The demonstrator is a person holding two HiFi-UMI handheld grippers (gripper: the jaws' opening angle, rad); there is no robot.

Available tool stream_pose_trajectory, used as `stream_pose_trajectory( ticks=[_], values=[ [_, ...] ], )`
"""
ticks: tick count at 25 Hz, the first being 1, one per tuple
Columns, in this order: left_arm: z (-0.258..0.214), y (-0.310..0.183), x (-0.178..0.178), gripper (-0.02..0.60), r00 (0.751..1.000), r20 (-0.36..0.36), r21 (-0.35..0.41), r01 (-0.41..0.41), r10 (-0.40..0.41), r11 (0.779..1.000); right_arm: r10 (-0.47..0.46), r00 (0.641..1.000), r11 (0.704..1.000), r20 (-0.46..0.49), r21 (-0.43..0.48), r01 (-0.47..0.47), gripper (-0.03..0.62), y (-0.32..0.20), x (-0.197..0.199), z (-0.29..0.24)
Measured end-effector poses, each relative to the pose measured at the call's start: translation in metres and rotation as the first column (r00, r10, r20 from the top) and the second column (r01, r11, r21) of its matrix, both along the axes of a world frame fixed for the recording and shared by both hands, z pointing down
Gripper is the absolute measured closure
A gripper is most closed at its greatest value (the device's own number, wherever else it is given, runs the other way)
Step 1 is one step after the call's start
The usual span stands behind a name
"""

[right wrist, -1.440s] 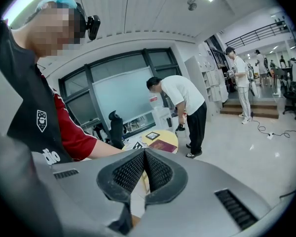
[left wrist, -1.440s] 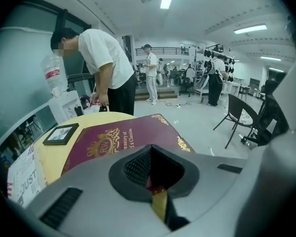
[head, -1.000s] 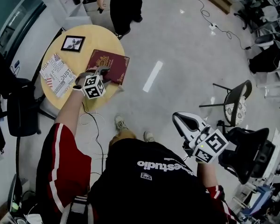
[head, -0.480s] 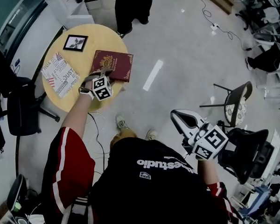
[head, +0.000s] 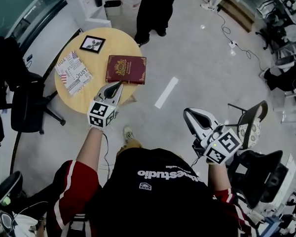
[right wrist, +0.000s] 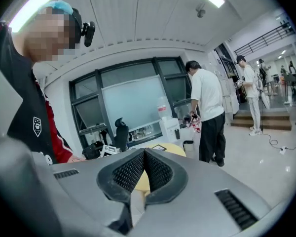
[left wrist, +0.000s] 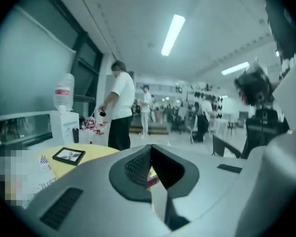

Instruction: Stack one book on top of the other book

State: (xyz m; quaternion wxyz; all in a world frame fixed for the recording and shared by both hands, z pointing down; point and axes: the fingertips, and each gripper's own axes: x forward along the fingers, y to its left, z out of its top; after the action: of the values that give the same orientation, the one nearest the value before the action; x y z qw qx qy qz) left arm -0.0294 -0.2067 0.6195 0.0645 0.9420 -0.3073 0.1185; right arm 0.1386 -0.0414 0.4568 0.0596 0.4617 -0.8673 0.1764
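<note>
Where the head view looks down, a dark red book with a gold crest (head: 126,69) lies on the round yellow tabletop (head: 96,97), apart from a white book with red and blue print (head: 73,73). The left gripper (head: 118,84) points at the red book's near edge. The right gripper (head: 187,114) is well away. In the left gripper view, the jaws have just been closing and meet on nothing. In the right gripper view, the jaws are together and empty.

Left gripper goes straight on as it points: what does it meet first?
Likely the red book: the left gripper, jaws just closed on nothing, aims at its near edge. Height unclear; it might pass over.
</note>
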Motion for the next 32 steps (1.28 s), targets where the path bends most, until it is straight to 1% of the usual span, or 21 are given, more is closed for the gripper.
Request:
stream_pose_trajectory(
  ticks=[1, 2, 3, 5, 7, 9, 11, 14, 16, 17, 18, 19, 21, 22, 23, 25, 29, 32],
  values=[
    [-0.028, 0.021, -0.01, 0.565, 0.994, -0.103, -0.008, 0.044, -0.045, 0.999, -0.018, 1.0, 0.999, -0.008, 0.035, 0.018, 0.566, 0.005, 0.002, -0.008],
    [-0.052, 0.044, -0.017, 0.565, 0.98, -0.183, -0.018, 0.074, -0.076, 0.997, -0.036, 0.999, 0.997, -0.017, 0.07, 0.037, 0.566, 0.012, 0.003, -0.017],
    [-0.072, 0.069, -0.021, 0.566, 0.965, -0.245, -0.026, 0.095, -0.099, 0.995, -0.052, 0.998, 0.993, -0.024, 0.101, 0.054, 0.566, 0.021, 0.005, -0.025],
    [-0.106, 0.118, -0.021, 0.566, 0.937, -0.321, -0.027, 0.135, -0.137, 0.99, -0.073, 0.997, 0.986, -0.031, 0.146, 0.077, 0.566, 0.046, 0.011, -0.037],
    [-0.135, 0.165, -0.017, 0.566, 0.92, -0.354, 0.007, 0.185, -0.17, 0.983, -0.097, 0.995, 0.979, -0.036, 0.176, 0.102, 0.566, 0.077, 0.02, -0.045],
    [-0.162, 0.211, -0.008, 0.566, 0.91, -0.369, 0.054, 0.226, -0.191, 0.973, -0.12, 0.992, 0.97, -0.047, 0.209, 0.127, 0.566, 0.111, 0.032, -0.052],
    [-0.183, 0.251, 0.003, 0.566, 0.911, -0.364, 0.107, 0.248, -0.195, 0.963, -0.129, 0.99, 0.959, -0.056, 0.245, 0.139, 0.566, 0.138, 0.045, -0.056],
    [-0.201, 0.302, 0.013, 0.566, 0.917, -0.327, 0.168, 0.295, -0.229, 0.941, -0.127, 0.991, 0.952, -0.037, 0.277, 0.132, 0.566, 0.168, 0.065, -0.058],
    [-0.208, 0.333, 0.015, 0.566, 0.914, -0.294, 0.185, 0.343, -0.281, 0.921, -0.122, 0.992, 0.951, -0.015, 0.285, 0.122, 0.567, 0.186, 0.077, -0.059],
    [-0.21, 0.347, 0.014, 0.566, 0.909, -0.274, 0.192, 0.373, -0.315, 0.908, -0.115, 0.993, 0.951, -0.011, 0.288, 0.113, 0.566, 0.195, 0.082, -0.06],
    [-0.212, 0.359, 0.012, 0.566, 0.899, -0.257, 0.2, 0.407, -0.354, 0.891, -0.101, 0.995, 0.951, -0.014, 0.291, 0.1, 0.566, 0.202, 0.087, -0.061],
    [-0.215, 0.371, 0.009, 0.566, 0.885, -0.249, 0.203, 0.445, -0.394, 0.872, -0.082, 0.996, 0.951, -0.023, 0.297, 0.085, 0.567, 0.208, 0.091, -0.062],
    [-0.219, 0.393, 0.001, 0.566, 0.851, -0.258, 0.194, 0.51, -0.458, 0.838, -0.047, 0.998, 0.947, -0.047, 0.315, 0.059, 0.568, 0.219, 0.096, -0.066],
    [-0.221, 0.403, -0.002, 0.566, 0.837, -0.271, 0.185, 0.531, -0.476, 0.827, -0.037, 0.998, 0.946, -0.05, 0.32, 0.051, 0.568, 0.225, 0.096, -0.068],
    [-0.223, 0.414, -0.004, 0.566, 0.826, -0.287, 0.175, 0.543, -0.485, 0.822, -0.035, 0.998, 0.947, -0.045, 0.319, 0.047, 0.568, 0.23, 0.096, -0.068],
    [-0.226, 0.432, -0.007, 0.566, 0.816, -0.311, 0.161, 0.551, -0.488, 0.819, -0.045, 0.998, 0.947, -0.035, 0.316, 0.054, 0.568, 0.24, 0.092, -0.069],
    [-0.233, 0.455, -0.011, 0.566, 0.809, -0.311, 0.179, 0.565, -0.499, 0.805, -0.066, 0.997, 0.942, -0.045, 0.328, 0.077, 0.568, 0.255, 0.082, -0.069],
    [-0.237, 0.463, -0.013, 0.566, 0.808, -0.309, 0.194, 0.57, -0.502, 0.799, -0.073, 0.997, 0.944, -0.033, 0.32, 0.079, 0.568, 0.26, 0.078, -0.067]
  ],
)
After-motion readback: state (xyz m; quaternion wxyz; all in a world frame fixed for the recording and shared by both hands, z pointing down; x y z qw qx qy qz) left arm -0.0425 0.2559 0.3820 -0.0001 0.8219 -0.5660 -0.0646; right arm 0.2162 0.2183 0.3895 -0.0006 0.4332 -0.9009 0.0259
